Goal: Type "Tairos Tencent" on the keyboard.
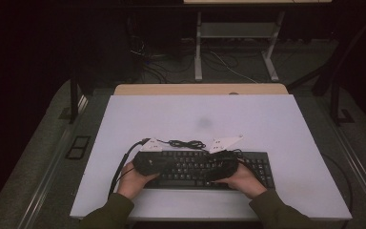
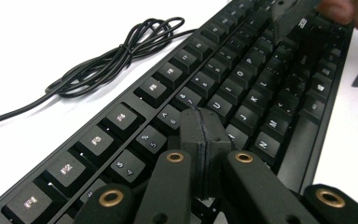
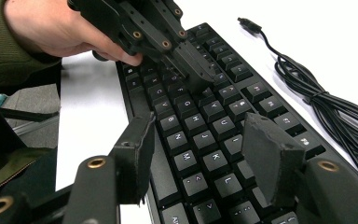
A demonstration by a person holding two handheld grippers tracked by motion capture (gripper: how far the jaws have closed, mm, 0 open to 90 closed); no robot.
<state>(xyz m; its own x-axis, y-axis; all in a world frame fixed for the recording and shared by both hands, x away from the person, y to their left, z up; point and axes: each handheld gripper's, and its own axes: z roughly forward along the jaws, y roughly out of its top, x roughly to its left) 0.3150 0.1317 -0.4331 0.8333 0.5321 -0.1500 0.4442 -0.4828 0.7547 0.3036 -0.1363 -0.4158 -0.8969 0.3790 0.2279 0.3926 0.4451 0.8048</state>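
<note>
The left tool (image 2: 204, 140), jaws pressed together, hovers over the black keyboard (image 1: 248, 164). The right tool (image 3: 200, 158) has its jaws spread apart above the keys. A coiled cable (image 2: 107, 60) lies on the table (image 1: 267, 119).

High view overhead, facing forward-down; both gripper views close, low, sharing keyboard (image 1: 205, 167).
</note>
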